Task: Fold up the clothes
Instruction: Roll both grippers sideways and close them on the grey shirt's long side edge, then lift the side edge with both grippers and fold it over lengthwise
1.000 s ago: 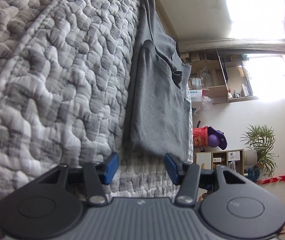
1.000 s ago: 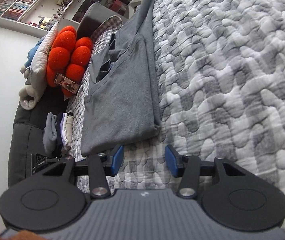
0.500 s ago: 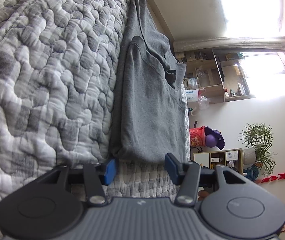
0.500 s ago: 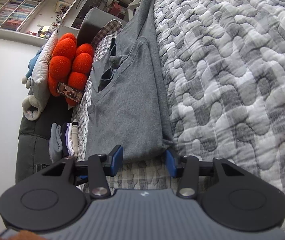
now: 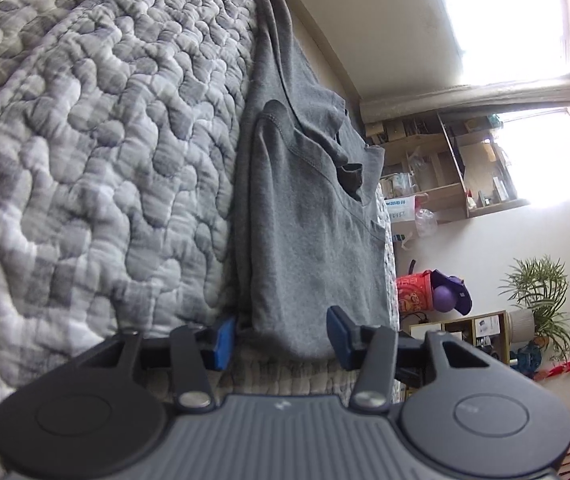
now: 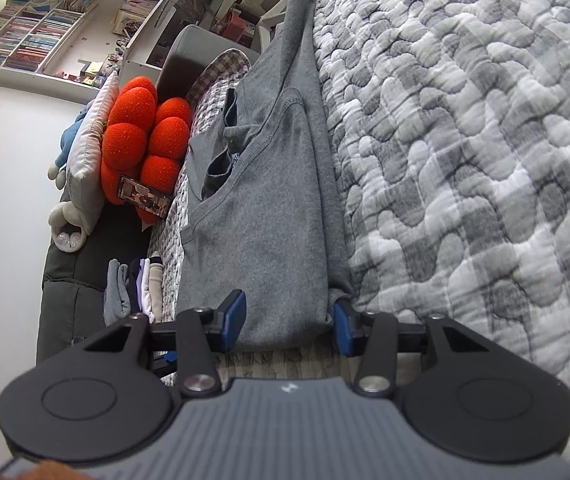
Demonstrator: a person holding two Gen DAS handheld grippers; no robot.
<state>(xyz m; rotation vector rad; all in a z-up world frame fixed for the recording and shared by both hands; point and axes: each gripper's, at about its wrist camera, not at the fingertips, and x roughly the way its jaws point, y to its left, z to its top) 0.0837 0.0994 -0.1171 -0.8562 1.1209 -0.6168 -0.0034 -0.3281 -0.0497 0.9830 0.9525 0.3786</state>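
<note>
From my remote station, my left gripper (image 5: 279, 338) sits at the near hem of the grey T-shirt (image 5: 309, 240), which lies folded lengthwise on the quilted bedspread (image 5: 97, 152). Its jaws are closing, with the hem's corner between the blue pads; the left pad (image 5: 221, 340) stands just beside the shirt's folded edge, the right pad (image 5: 339, 338) against the cloth's other side, and neither visibly pinches it, so I read this gripper as not yet clenched. The shirt is a soft heathered knit with stitched seams, its sleeve turned over on top and its collar bunched farther along. The bedspread is puffy, in grey and white pebble-shaped stitching. Beyond the bed, wooden shelves (image 5: 445, 168) hold boxes and jars, and a leafy plant (image 5: 541, 292) stands in a pale pot.

My right gripper (image 6: 289, 322) straddles the same hem from the other side, the T-shirt (image 6: 261, 232) running away from it between the quilted bedspread (image 6: 465, 140) on the right and a checked blanket on the left. Both blue pads flank the cloth without a clear squeeze: released. Left of the shirt rests an orange bobbled cushion (image 6: 145, 136), and below it a small stack of folded clothes (image 6: 137, 288). A wall bookcase (image 6: 33, 36) is packed with books.
</note>
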